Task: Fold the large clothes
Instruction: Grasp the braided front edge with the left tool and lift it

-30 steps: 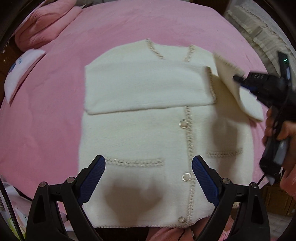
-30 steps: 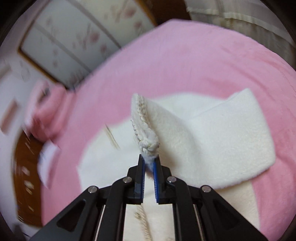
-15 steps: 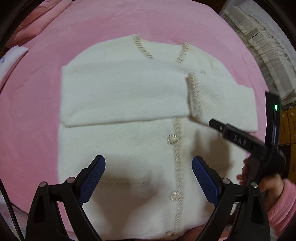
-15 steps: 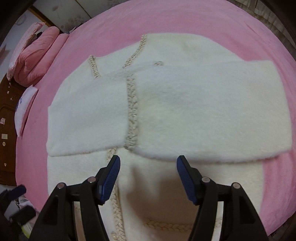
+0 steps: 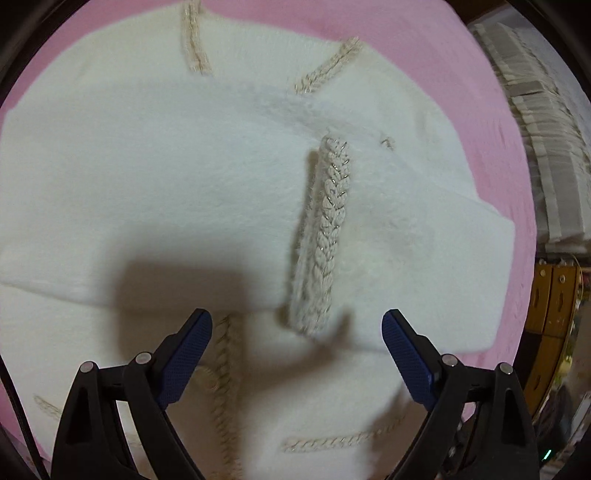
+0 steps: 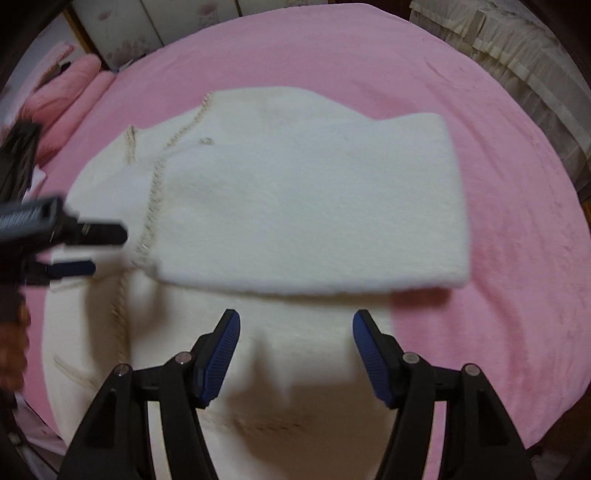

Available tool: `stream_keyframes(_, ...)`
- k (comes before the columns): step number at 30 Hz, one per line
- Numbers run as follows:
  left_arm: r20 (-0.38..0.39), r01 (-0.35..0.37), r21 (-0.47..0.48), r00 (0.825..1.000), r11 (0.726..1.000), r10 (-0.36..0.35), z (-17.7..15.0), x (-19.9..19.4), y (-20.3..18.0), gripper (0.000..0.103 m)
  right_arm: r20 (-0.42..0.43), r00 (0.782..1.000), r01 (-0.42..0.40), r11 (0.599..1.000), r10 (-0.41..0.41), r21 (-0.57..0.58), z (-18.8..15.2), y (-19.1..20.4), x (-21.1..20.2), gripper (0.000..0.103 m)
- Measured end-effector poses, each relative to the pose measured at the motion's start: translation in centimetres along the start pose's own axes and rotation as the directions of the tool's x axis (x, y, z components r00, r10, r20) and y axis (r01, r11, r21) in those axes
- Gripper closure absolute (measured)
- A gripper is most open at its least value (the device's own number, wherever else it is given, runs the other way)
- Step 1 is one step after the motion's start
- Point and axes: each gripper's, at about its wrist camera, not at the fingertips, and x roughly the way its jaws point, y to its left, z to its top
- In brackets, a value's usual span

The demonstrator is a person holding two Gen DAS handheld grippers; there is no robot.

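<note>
A cream fluffy cardigan [image 5: 184, 177] with braided trim lies flat on the pink bed cover [image 6: 498, 221]. Both sleeves are folded across its chest. The right sleeve [image 6: 314, 206] lies on top, and its braided cuff [image 5: 328, 229] runs down the middle of the left wrist view. My left gripper [image 5: 295, 325] hangs close above the cardigan with its jaws wide and closing. The cuff's lower end lies between the fingers, and the pads do not touch it. My right gripper [image 6: 295, 321] stands open over the cardigan's body below the folded sleeve, holding nothing. The left gripper [image 6: 105, 249] also shows at the left edge.
Pink pillows [image 6: 74, 96] lie at the far left of the bed, with a pale wardrobe [image 6: 147, 22] behind them. Pleated cream fabric [image 6: 517, 59] runs along the bed's right side. Wooden furniture [image 5: 550, 314] stands past the bed's edge.
The right gripper opened and let go of the sleeve cuff, which now lies flat across the chest. Both grippers came down closer to the cardigan, the left one in toward the cuff.
</note>
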Motion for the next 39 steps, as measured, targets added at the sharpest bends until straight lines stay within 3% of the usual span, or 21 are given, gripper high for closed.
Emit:
stream_keyframes(4, -0.026, -0.009, -0.096, 1.0, 0.995, 0.007, 0.7, 2.1, -0.4, 0.013, -0.059, 0.997, 0.038, 0.997, -0.042, -0.072, -1.2, -2.0, 1.2, 0.039)
stream_keyframes(7, -0.035, -0.025, -0.106, 0.999, 0.994, 0.021, 0.5, 2.7, -1.1, 0.014, -0.093, 0.994, 0.052, 0.996, -0.059, -0.076, -1.6, -3.2, 2.1, 0.039)
stream_keyframes(11, -0.1, -0.018, -0.103, 0.995, 0.994, 0.008, 0.5, 4.2, -2.7, 0.037, -0.091, 0.993, 0.075, 0.997, -0.076, -0.012, -1.4, -4.6, 2.5, 0.039)
stream_keyframes(14, -0.1, -0.045, -0.08, 0.994, 0.996, 0.037, 0.8, 4.8, -4.0, 0.046, -0.099, 0.993, 0.073, 0.996, -0.068, 0.054, -0.7, -5.3, 3.2, 0.039)
stream_keyframes(16, -0.101, -0.041, -0.086, 0.994, 0.995, 0.032, 0.9, 4.8, -4.6, 0.058, -0.091, 0.993, 0.085, 0.995, -0.08, 0.048, -0.2, -5.2, 3.6, 0.039)
stream_keyframes(18, -0.107, -0.03, -0.082, 0.994, 0.996, 0.021, 0.7, 4.6, -5.0, 0.086, -0.083, 0.993, 0.085, 0.995, -0.082, 0.041, 0.5, -5.0, 4.0, 0.039)
stream_keyframes(20, -0.104, -0.021, -0.064, 0.995, 0.998, 0.014, 0.8, 3.6, -5.2, 0.089, -0.082, 0.993, 0.083, 0.996, -0.08, 0.033, 1.0, -4.9, 4.2, 0.039)
stream_keyframes(24, -0.029, 0.08, -0.05, 0.996, 0.996, -0.081, 1.1, -0.1, -6.6, 0.089, -0.072, 0.994, 0.084, 0.996, -0.083, 0.019, 2.0, -4.5, 4.3, 0.04)
stream_keyframes(27, 0.067, 0.138, -0.022, 0.988, 0.99, -0.136, 2.1, -4.2, -8.5, 0.09, -0.063, 0.995, 0.085, 0.996, -0.084, 0.025, 2.8, -4.2, 4.4, 0.04)
stream_keyframes(33, 0.268, 0.203, 0.036, 0.941, 0.979, -0.205, 4.5, -12.5, -11.5, 0.09, -0.018, 0.996, 0.089, 0.996, -0.089, 0.001, 4.0, -3.6, 4.1, 0.04)
stream_keyframes(39, 0.425, 0.167, 0.046, 0.889, 0.985, -0.171, 5.7, -19.6, -11.7, 0.09, 0.026, 0.997, 0.073, 0.977, -0.069, -0.198, 5.1, -1.0, 3.7, 0.04)
